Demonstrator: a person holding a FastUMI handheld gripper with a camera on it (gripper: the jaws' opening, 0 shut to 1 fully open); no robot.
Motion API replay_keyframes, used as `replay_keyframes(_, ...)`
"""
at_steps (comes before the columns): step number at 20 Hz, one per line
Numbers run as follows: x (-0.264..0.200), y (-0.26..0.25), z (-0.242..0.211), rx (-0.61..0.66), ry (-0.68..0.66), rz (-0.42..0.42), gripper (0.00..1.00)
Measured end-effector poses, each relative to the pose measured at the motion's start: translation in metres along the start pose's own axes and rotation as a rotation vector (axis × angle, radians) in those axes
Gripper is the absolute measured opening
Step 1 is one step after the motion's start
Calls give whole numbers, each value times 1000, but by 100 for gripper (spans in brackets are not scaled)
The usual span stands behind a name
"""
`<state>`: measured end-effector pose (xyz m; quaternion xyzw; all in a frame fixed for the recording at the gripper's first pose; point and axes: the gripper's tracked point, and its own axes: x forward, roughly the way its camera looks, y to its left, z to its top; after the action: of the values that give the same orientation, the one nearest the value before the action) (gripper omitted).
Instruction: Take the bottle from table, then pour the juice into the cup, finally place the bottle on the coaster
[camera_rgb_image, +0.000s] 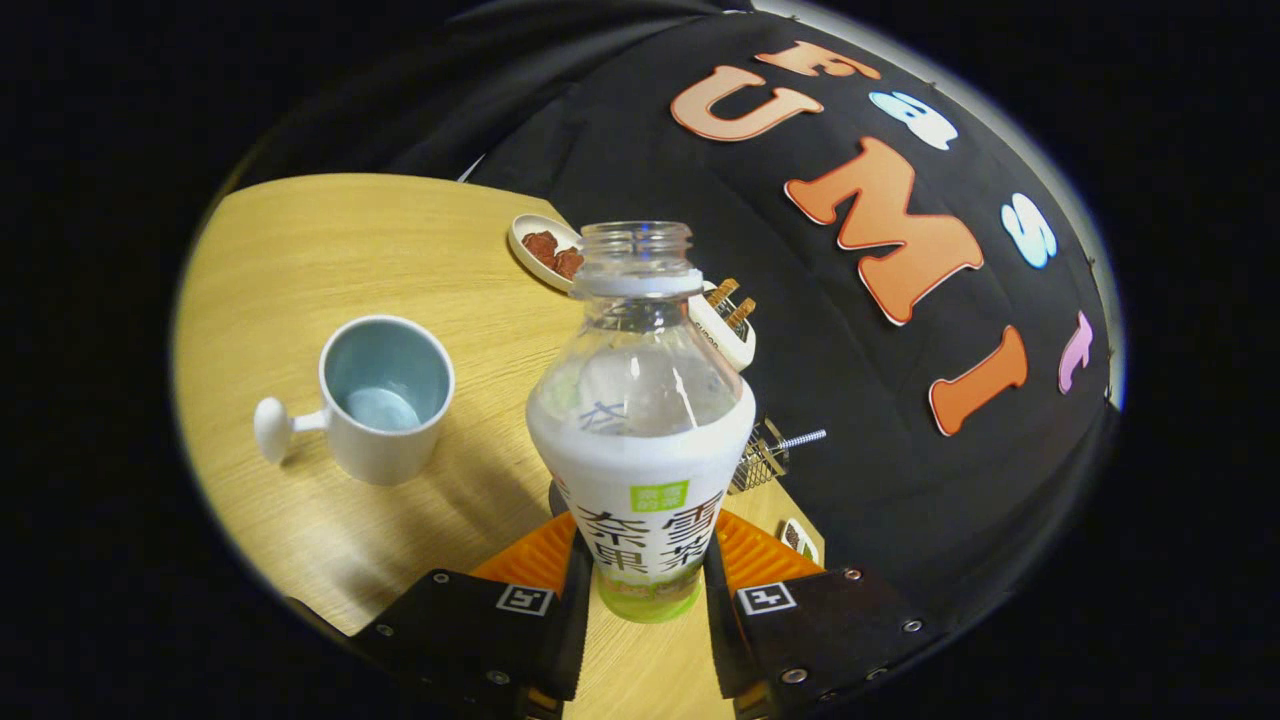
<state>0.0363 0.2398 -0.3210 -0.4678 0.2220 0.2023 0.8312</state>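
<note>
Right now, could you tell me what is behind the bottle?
Behind the bottle, held between the gripper fingers, a small dish of reddish pieces and a white holder peek out; the bottle covers their remaining parts.

Table: a light wood-grain tabletop (330, 250) with a curved edge, filling the left and lower middle of the frame.
Wall: black cloth (800, 400) hanging behind the table, covering the upper middle and right of the frame, creased into folds at the upper left.
Booth edge: a pale strip (1010, 130) curving along the cloth's upper right border.
Light: bright and even on the wood, with soft shadows falling toward the lower left of the tabletop.
Floor: hidden.
</note>
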Motion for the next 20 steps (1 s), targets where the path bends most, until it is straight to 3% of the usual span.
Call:
replay_keyframes(15, 16, 5, 4, -513, 17, -95, 52)
replay_keyframes(20, 18, -2, 2, -616, 20, -127, 52)
